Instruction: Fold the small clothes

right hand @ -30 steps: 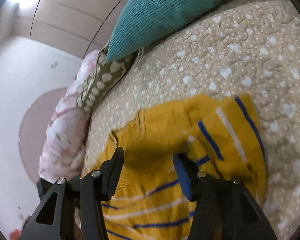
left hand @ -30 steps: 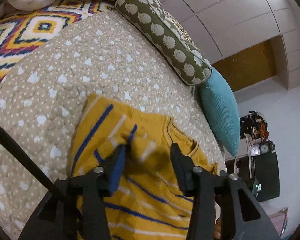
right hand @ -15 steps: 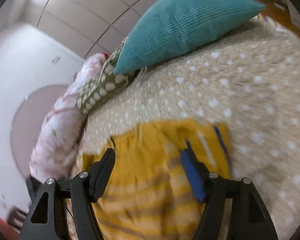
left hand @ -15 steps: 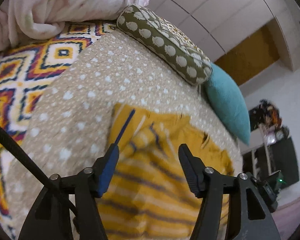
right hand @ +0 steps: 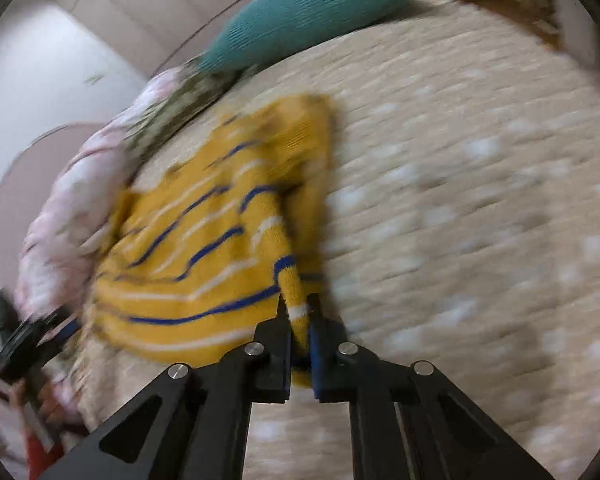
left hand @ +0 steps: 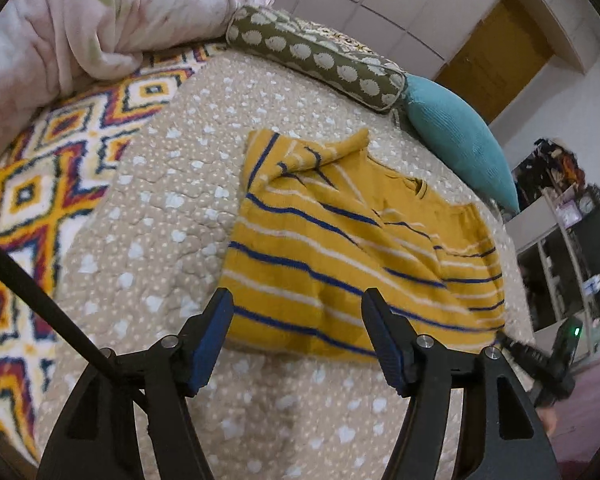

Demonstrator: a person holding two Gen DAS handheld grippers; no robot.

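A yellow sweater (left hand: pixel 340 248) with blue and white stripes lies flat on the beige dotted quilt (left hand: pixel 148 216), both sleeves folded in over its body. My left gripper (left hand: pixel 296 296) hovers over the near hem, its jaws opening; the hem shows between the tips, but the pads do not press on it. In the blurred right wrist view, my right gripper (right hand: pixel 298 304) is shut on the near right corner of the sweater (right hand: pixel 204 240), with a ridge of yellow fabric pinched between the pads.
An olive bolster (left hand: pixel 316 56) and a teal pillow (left hand: pixel 456 136) line the bed's far edge. A pink floral blanket (left hand: pixel 80 20) is bunched at the far left above a bright diamond-patterned cover (left hand: pixel 40 184). Shelves (left hand: pixel 572 248) stand beyond the bed on the right.
Both grippers drew back from the sleeve area toward the sweater's near hem. The left jaws spread wider. The right jaws went from open to shut on the hem corner.
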